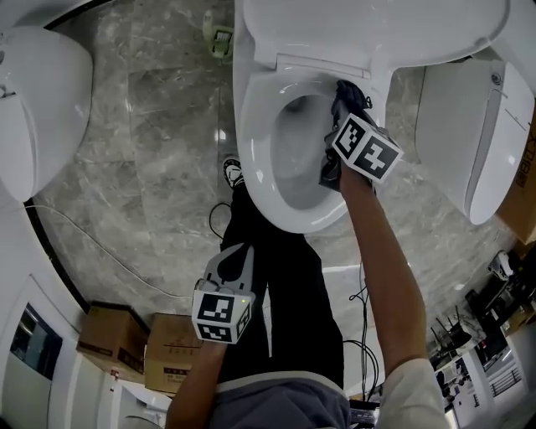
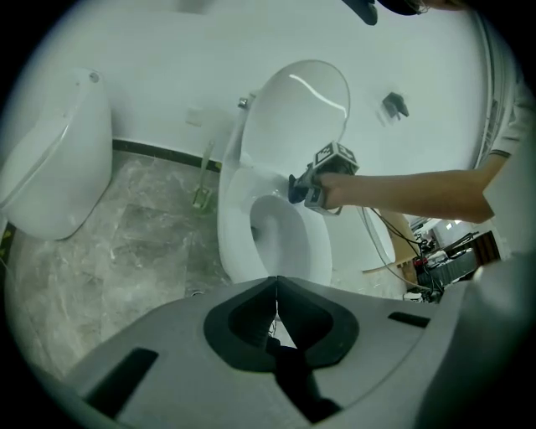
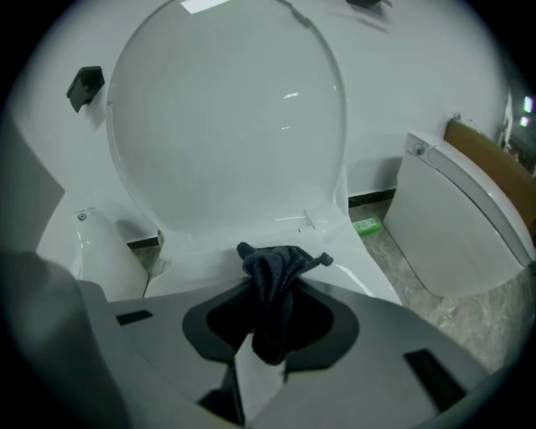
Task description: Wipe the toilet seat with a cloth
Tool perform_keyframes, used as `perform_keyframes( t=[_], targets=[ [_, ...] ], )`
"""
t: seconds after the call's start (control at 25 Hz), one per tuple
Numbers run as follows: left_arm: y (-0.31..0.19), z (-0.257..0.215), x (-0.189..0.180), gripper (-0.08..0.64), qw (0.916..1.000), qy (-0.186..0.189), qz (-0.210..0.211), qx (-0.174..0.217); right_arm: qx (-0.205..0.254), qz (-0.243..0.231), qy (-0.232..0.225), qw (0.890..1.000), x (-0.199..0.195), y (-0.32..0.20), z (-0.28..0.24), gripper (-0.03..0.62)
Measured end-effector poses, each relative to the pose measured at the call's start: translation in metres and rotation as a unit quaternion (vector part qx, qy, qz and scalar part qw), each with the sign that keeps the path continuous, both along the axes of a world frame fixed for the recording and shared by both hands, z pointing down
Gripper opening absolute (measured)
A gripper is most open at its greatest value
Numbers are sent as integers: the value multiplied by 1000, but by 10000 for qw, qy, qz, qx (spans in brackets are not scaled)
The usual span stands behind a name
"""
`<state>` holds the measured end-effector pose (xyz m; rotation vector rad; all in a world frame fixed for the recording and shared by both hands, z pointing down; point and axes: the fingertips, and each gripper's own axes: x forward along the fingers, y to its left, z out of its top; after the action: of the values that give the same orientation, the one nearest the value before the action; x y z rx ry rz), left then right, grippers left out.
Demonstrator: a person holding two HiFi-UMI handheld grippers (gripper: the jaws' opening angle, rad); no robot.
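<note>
The white toilet seat (image 1: 251,126) is down and its lid (image 1: 377,25) is raised. My right gripper (image 1: 339,117) is shut on a dark blue cloth (image 1: 345,94), which rests against the seat's rear right part near the hinge. In the right gripper view the cloth (image 3: 275,268) bunches out of the jaws of this gripper (image 3: 270,323), with the seat (image 3: 347,266) just below and the lid (image 3: 226,117) behind. My left gripper (image 1: 234,258) hangs back near the person's legs, shut and empty. In its own view that gripper (image 2: 276,289) faces the seat (image 2: 234,218) from a distance.
Two other white toilets stand on either side, one at the left (image 1: 42,100) and one at the right (image 1: 469,126). Cardboard boxes (image 1: 113,335) and cables (image 1: 100,243) lie on the marble floor. A green object (image 1: 219,38) sits by the wall.
</note>
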<state>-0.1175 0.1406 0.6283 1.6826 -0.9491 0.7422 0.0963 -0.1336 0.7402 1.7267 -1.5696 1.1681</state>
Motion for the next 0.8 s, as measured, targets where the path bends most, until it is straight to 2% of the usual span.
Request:
perform_keyframes(
  t=[0.08,0.24,0.4,0.8],
  targets=[
    [-1,1,-7,9,10000,-25,-59,-36,-43,18,113,9999,-1,-3,5,75],
    [-3,2,-20,9,9999,-37,-146,-71,-84,-351,382,9986,-19,-8,10,75],
    [-2,2,-26,9,9997,-2,-237,-110,-64,-491,399,9980,-36,-12,12,75],
    [-3,2,-37,9,9991,51,-410,-109,-46,-1276,424,9909,-81,-10,15,77]
  ],
)
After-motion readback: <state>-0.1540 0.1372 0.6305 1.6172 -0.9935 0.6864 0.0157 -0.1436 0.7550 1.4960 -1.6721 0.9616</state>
